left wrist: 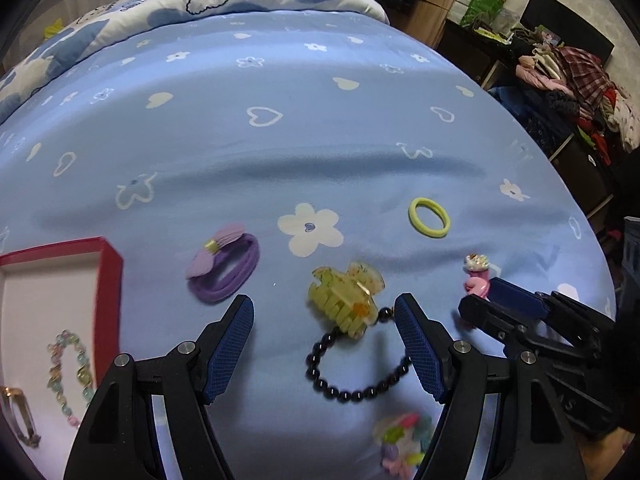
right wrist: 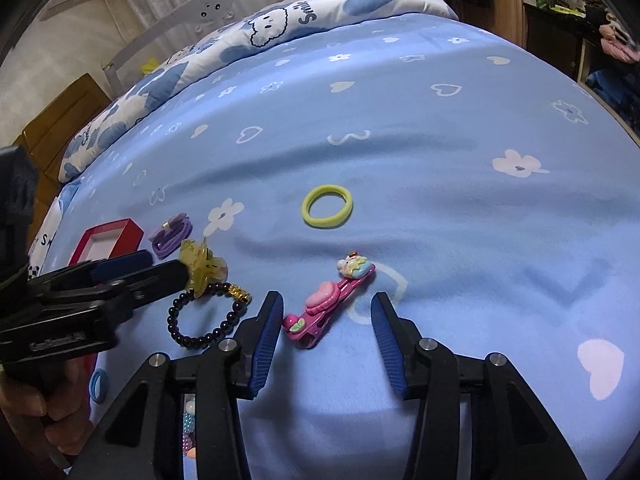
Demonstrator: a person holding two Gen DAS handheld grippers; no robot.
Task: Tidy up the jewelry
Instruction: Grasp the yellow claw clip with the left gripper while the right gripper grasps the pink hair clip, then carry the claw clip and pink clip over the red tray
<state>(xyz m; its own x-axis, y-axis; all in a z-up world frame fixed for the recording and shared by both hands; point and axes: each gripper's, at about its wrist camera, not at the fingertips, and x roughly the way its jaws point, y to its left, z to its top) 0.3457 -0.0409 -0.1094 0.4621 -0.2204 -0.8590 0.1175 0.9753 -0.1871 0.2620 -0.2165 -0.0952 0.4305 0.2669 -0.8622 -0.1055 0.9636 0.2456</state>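
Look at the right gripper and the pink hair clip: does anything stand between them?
Nothing visible does. The pink hair clip lies on the bedsheet just ahead of the open right gripper, near its left finger, with only bare sheet between the fingers.

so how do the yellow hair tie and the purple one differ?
The yellow hair tie is a single plain loop; the purple hair tie is several bands bunched together with a bow on top. The yellow one lies open as a round ring, the purple one is squashed long and looks bulkier. The purple one lies near the red box, the yellow one far from it. Both rest flat on the blue bedsheet, untouched.
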